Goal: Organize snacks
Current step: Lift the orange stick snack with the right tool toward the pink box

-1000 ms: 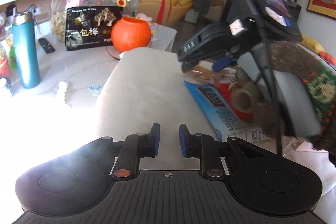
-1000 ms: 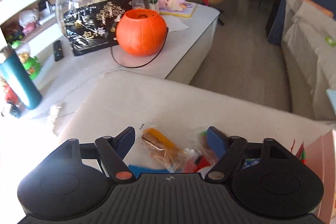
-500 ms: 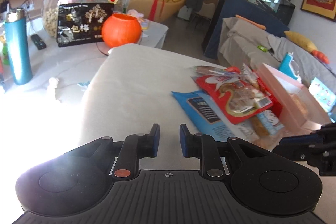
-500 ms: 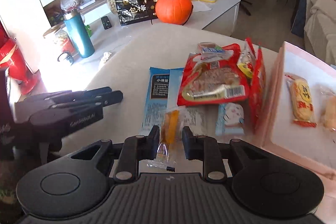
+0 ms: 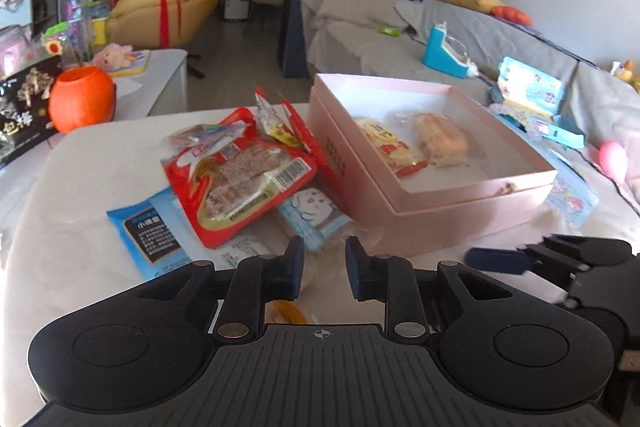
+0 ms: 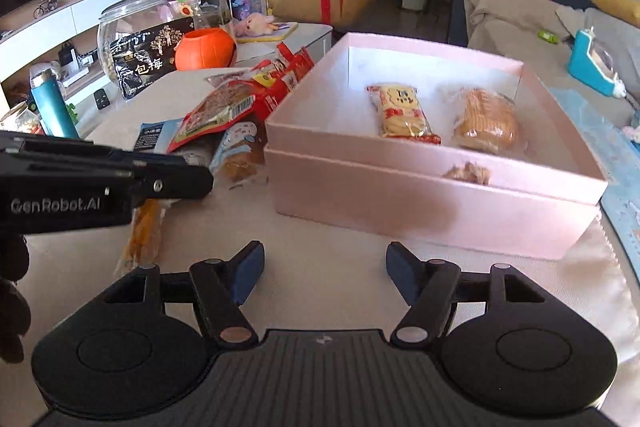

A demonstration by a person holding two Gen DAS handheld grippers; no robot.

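Room: living room with a cloth-covered surface [image 5: 80, 251], grey sofa behind, yellow armchair further back
Left tool [image 5: 322, 269]: jaws narrowly apart and opening, nothing pinched between the pads; low over the near edge of the surface
Right tool [image 6: 324, 275]: jaws wide and opening, empty; over bare cloth in front of the pink box
Under the left tool: clear-wrapped orange snack [image 6: 142, 227], lying on the cloth, partly hidden by the left tool's body
Just ahead of the left tool: pale blue wrapped cake [image 5: 316, 217], its end tucked under the big red packet
Red packet [image 5: 240, 183]: flat on top of the pile, barcode up, overlapping the blue flat packet [image 5: 150, 233]
Behind the red packet: small red and yellow sachets [image 5: 284, 123], leaning against the box wall
Pink box [image 6: 420, 203]: open, to the right of the pile, touching it
Inside the box: yellow and red wrapped biscuit [image 6: 402, 115] and clear-wrapped bun [image 6: 486, 127], side by side, near each other
Far side table: orange pumpkin pot [image 6: 206, 49], black bag with white characters [image 6: 146, 61], glass jar [image 6: 130, 15], teal bottle [image 6: 54, 107]
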